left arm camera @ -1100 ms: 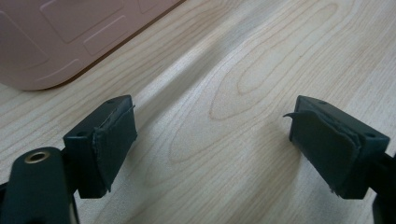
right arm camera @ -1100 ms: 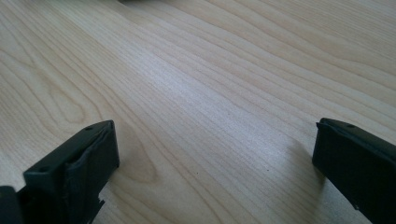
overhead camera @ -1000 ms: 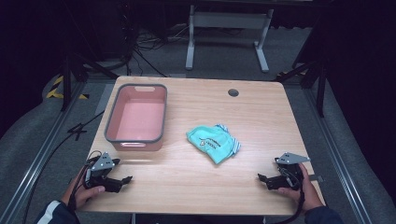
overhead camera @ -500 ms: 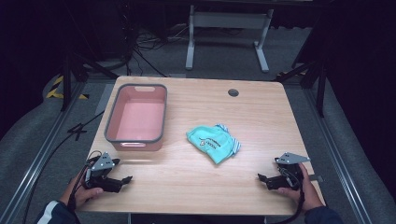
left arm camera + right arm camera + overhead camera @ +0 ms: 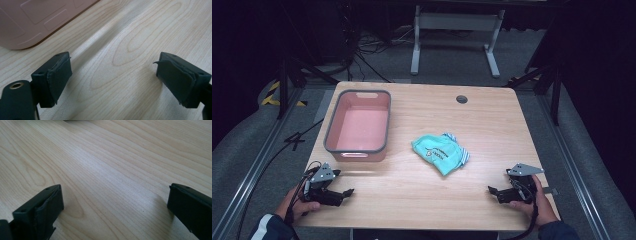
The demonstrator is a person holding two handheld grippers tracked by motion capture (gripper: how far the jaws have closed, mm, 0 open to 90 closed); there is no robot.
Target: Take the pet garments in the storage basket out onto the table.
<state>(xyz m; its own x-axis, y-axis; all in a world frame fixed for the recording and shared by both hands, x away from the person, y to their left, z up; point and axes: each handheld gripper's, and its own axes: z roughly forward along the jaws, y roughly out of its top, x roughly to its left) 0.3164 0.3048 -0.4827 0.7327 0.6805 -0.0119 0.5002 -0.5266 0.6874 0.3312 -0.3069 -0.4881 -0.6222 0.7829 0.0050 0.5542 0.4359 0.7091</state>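
Nothing moved since before: teal cloth (image 5: 441, 152) long axis toward near-right, both hand-held grippers (image 5: 348, 192) (image 5: 491, 190) released, empty.

**Around the Work: Table, Floor and Fixtures**

A light wooden table (image 5: 412, 205) with rounded corners and a clear grain fills the middle of the high view. Near its far edge sits a dark round cable grommet (image 5: 461, 99). Beyond the table, grey carpet (image 5: 452, 80) covers the floor. The white legs of a desk frame (image 5: 456, 22) stand on it, with a tangle of black cables (image 5: 372, 50) just left of them. A strip of yellow-and-black hazard tape (image 5: 274, 95) lies at the far left. Metal rails run along the floor on either side of the table, one left (image 5: 247, 175) and one right (image 5: 572, 165). Black stand legs (image 5: 552, 80) rise by the far right corner.
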